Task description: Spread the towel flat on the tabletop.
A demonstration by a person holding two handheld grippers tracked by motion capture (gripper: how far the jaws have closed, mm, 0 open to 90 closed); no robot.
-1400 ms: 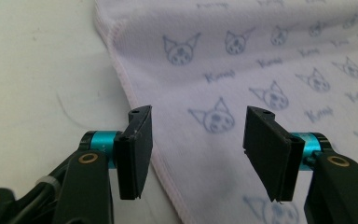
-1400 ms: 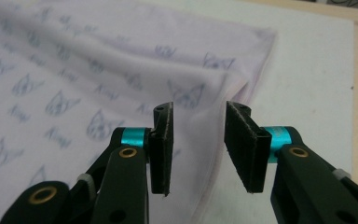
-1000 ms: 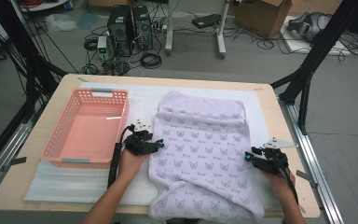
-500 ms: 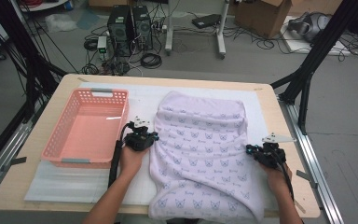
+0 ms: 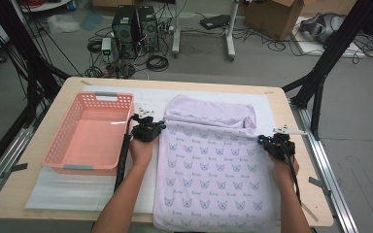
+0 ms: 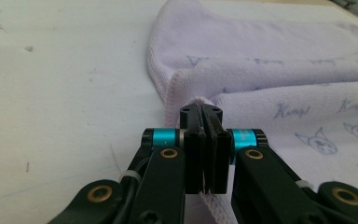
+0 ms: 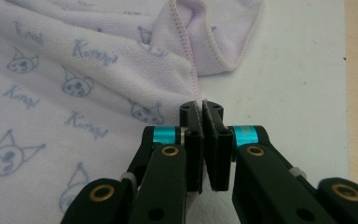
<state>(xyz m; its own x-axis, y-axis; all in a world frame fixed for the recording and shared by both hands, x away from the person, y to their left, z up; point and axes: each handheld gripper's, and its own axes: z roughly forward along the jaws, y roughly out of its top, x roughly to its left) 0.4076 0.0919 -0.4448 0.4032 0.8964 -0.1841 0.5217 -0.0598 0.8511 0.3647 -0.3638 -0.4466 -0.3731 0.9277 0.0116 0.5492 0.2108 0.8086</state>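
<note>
The lilac towel [image 5: 213, 170] hem is seen pinched by left gripper [image 6: 200, 114] and right gripper [image 7: 201, 109] fingers in the gripper views. The pink basket [image 5: 90, 133] is seen from above; the towel's near edge is cut off.

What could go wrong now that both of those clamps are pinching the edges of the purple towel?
Both grips look thin. The left gripper and the right gripper each pinch just the hem of the towel, so either edge might slip out when lifted. The far end is already bunched into folds, so pulling unevenly could leave the fold crooked. The pink basket sits close beside the left gripper, so a sideways swing might knock it.
</note>
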